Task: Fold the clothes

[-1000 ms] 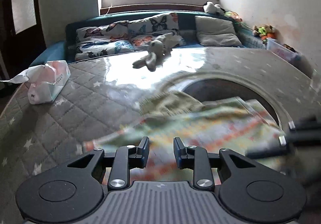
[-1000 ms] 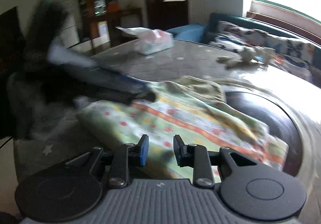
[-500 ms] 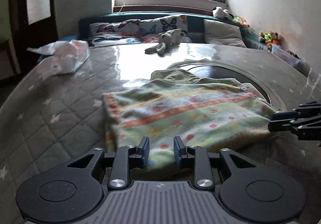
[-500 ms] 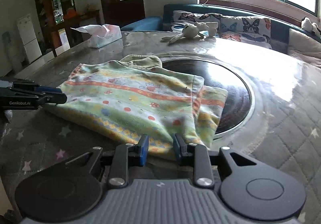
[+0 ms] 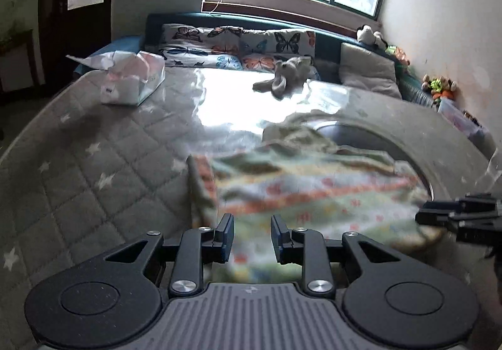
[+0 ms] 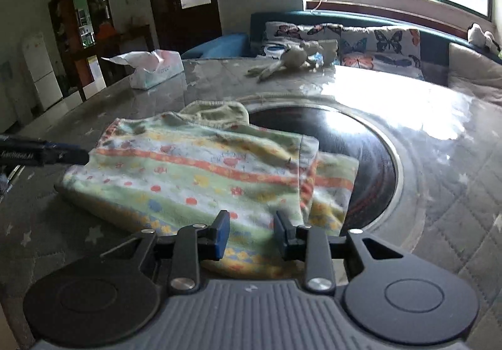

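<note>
A folded child's garment (image 6: pixel 200 174) with green, orange and white stripes and dots lies on the quilted table, partly over the dark round inset (image 6: pixel 354 142). It also shows, blurred, in the left wrist view (image 5: pixel 307 193). My right gripper (image 6: pixel 251 230) is open and empty just above the garment's near edge. My left gripper (image 5: pixel 252 235) is open and empty above the garment's near edge on its side. Each gripper's fingers show in the other view: the right one (image 5: pixel 455 218), the left one (image 6: pixel 44 153).
A tissue pack (image 6: pixel 157 67) and a soft toy rabbit (image 6: pixel 291 59) lie on the far part of the table. A sofa with butterfly cushions (image 6: pixel 360 42) stands behind it under the window. A doorway (image 6: pixel 84 29) opens at the left.
Both grippers have drawn back a little toward the garment's near edges and stayed open. The garment lies folded and has barely moved since half a second ago.
</note>
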Available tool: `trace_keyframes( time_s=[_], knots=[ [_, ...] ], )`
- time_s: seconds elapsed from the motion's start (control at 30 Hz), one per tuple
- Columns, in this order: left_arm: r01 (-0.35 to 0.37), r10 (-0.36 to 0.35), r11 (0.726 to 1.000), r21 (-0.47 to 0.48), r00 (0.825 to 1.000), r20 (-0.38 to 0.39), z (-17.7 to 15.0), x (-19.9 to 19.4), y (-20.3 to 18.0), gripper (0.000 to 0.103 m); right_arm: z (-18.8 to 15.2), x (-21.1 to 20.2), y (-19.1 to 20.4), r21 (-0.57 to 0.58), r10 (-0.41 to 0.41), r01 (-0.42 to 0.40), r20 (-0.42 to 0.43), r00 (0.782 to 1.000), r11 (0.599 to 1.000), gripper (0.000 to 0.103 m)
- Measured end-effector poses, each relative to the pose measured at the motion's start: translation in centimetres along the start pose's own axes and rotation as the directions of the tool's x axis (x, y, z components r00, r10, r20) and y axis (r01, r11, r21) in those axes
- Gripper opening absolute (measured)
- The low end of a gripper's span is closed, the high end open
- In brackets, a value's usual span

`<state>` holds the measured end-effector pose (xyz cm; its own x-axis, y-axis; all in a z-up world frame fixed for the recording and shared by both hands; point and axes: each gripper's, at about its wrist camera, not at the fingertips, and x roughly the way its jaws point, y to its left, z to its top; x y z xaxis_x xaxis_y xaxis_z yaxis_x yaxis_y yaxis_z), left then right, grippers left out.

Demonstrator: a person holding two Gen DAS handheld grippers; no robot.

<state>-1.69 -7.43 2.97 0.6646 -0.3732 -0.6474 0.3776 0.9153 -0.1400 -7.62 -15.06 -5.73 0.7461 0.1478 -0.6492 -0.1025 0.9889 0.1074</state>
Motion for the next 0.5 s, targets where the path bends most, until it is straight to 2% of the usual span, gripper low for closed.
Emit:
trace_keyframes(
  time_s=[0.27, 0.37, 0.5],
  knots=[
    [-0.069, 0.069, 0.998, -0.010, 0.995, -0.066, 1.8, 4.0, 1.0, 0.028, 2.4, 2.1, -0.3, -0.007, -0.001, 0.001, 0.006, 1.000, 1.000, 0.038],
    [-0.057, 0.055, 0.998, -0.026, 0.997, -0.055, 2.5, 4.1, 1.0, 0.028, 3.4, 2.9, -0.4, 0.003, 0.013, -0.013, 0.015, 1.000, 1.000, 0.038],
    [-0.024, 0.025, 1.000, 0.007, 0.999, -0.036, 4.1, 4.8, -0.3, 0.028, 4.9, 4.9, -0.6, 0.009, 0.014, -0.014, 0.009, 1.000, 1.000, 0.037]
  ],
)
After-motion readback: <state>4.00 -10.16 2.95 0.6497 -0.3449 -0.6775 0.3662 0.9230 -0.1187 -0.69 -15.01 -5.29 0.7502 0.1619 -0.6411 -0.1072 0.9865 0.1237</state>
